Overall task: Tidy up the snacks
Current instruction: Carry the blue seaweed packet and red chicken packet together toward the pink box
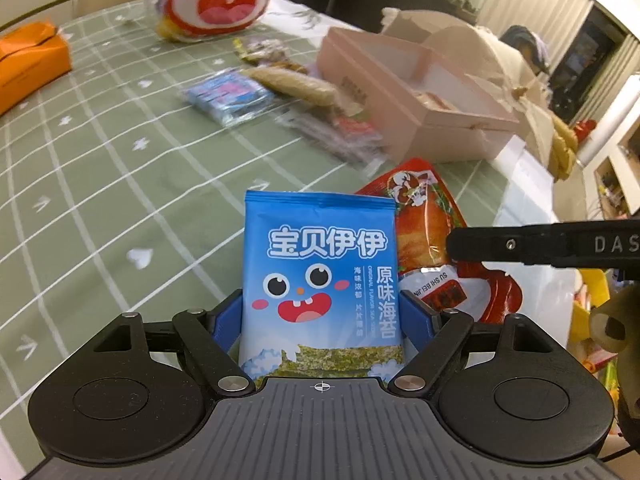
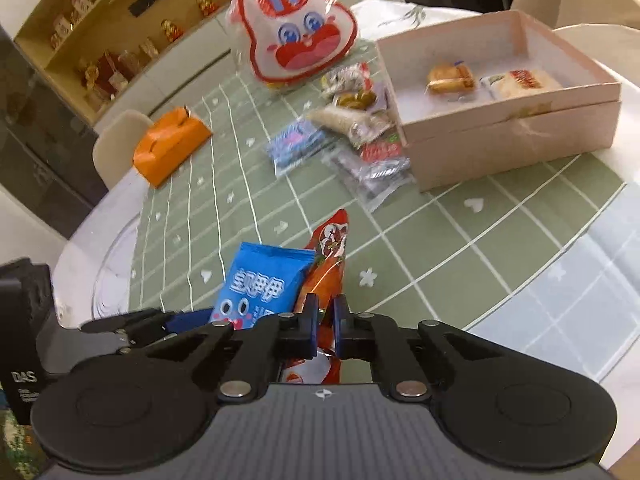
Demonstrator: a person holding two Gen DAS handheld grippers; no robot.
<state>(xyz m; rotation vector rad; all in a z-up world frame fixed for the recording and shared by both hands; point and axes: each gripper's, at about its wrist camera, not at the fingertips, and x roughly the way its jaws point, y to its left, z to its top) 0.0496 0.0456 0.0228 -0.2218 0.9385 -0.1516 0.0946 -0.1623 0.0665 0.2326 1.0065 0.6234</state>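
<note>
the left gripper point(image 1: 320, 312) squeezes the blue seaweed pack point(image 1: 320, 276) upright between its fingers. just to its right, the right gripper point(image 2: 325, 322) pinches the orange-red snack bag point(image 2: 326, 268), nearly closed. farther ahead sit a snack pile point(image 2: 344, 132) and the pink box point(image 2: 516, 132).
</note>
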